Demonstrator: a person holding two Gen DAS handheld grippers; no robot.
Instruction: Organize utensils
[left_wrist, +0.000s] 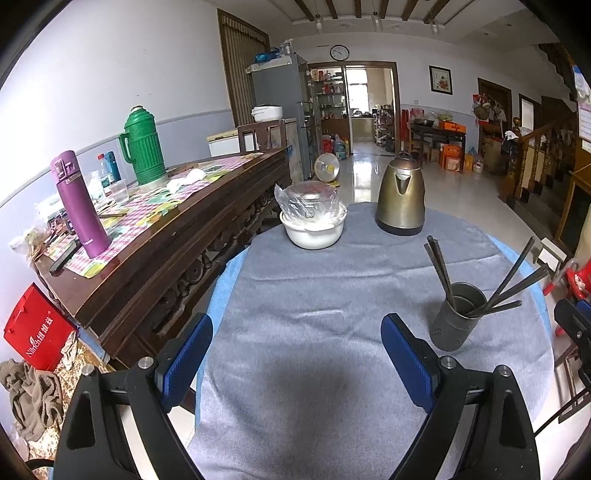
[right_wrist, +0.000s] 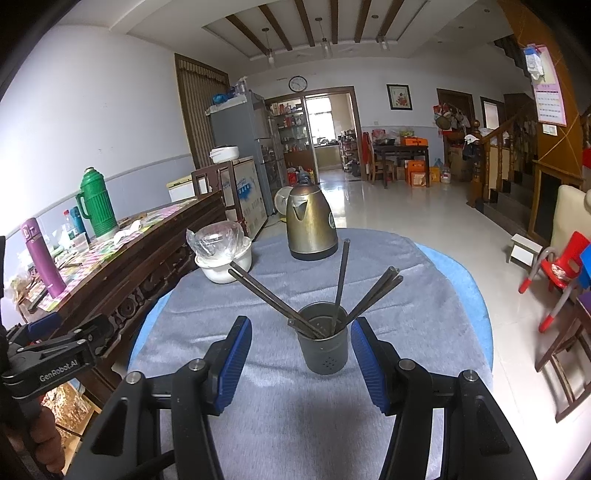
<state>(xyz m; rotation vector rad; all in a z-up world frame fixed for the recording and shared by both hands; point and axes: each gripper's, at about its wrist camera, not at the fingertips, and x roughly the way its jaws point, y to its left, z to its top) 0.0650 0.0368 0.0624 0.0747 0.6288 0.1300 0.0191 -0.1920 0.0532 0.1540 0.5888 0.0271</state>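
Note:
A grey perforated metal utensil holder (right_wrist: 324, 350) stands upright on the grey cloth-covered round table (right_wrist: 413, 295). Several dark chopsticks (right_wrist: 342, 280) fan out of it. My right gripper (right_wrist: 302, 325) is open around the holder's near side; the right pad (right_wrist: 364, 358) is close to the holder and the left pad (right_wrist: 236, 362) well apart from it, neither pressing. In the left wrist view the holder (left_wrist: 456, 325) with its chopsticks (left_wrist: 441, 269) stands to the right of my left gripper (left_wrist: 297, 350), which hangs open over bare cloth (left_wrist: 314, 288) with nothing between its fingers.
A brass-coloured kettle (left_wrist: 400, 195) and a white bowl (left_wrist: 314, 230) with a plastic-wrapped lid stand at the table's far side. A dark wooden sideboard (left_wrist: 177, 236) with a green thermos (left_wrist: 144, 147) and purple flask (left_wrist: 79, 206) runs along the left. A red child's chair (right_wrist: 561, 266) stands right.

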